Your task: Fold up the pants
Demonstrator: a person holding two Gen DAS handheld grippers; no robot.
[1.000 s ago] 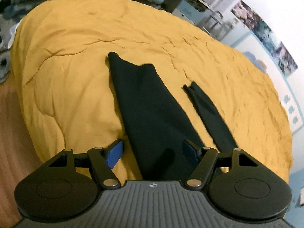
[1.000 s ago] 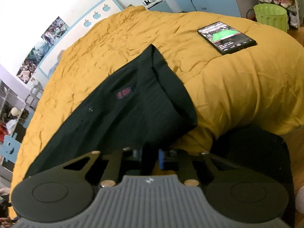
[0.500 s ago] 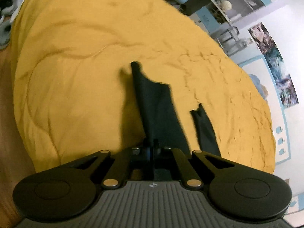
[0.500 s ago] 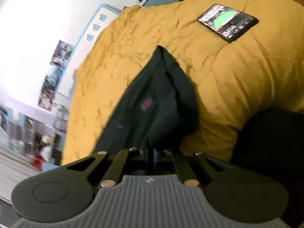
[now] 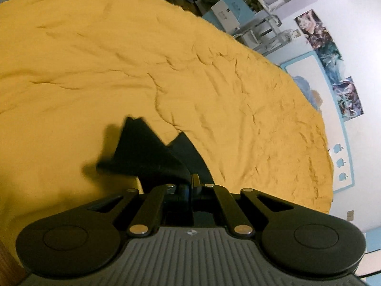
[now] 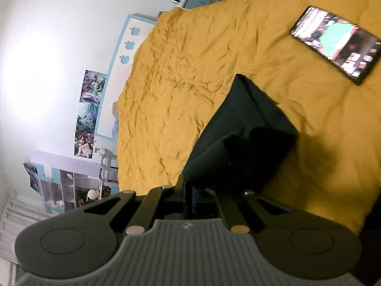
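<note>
Yellow duvet all over the bed, rumpled and creased, and that's the backdrop in both of my wrist views.

Nearest to me on the left side: my left tool is clenched, jaws together, with a bit of the black pants pinched between them. From the pinch the cloth runs out ahead in a folded, pointy flap that sits lifted off the duvet, with its shadow on the yellow to the left. A second dark strip of the same pants goes off to the right of the tool, low against the duvet.

Right side: my right tool is also clamped tight on the pants. The fabric there spreads out from the jaws as a wide dark panel that narrows to a corner further up the bed, and a bunched, darker fold hangs just right of the tool. It's a bit blurry, so I can't make out which part of the pants I've got.

Further out on the right view, a phone with its screen lit lies flat on the duvet, well apart from the pants.

Way back there's a white wall with posters and a light blue panel with little apple cutouts, plus cluttered shelves beyond the bed.
</note>
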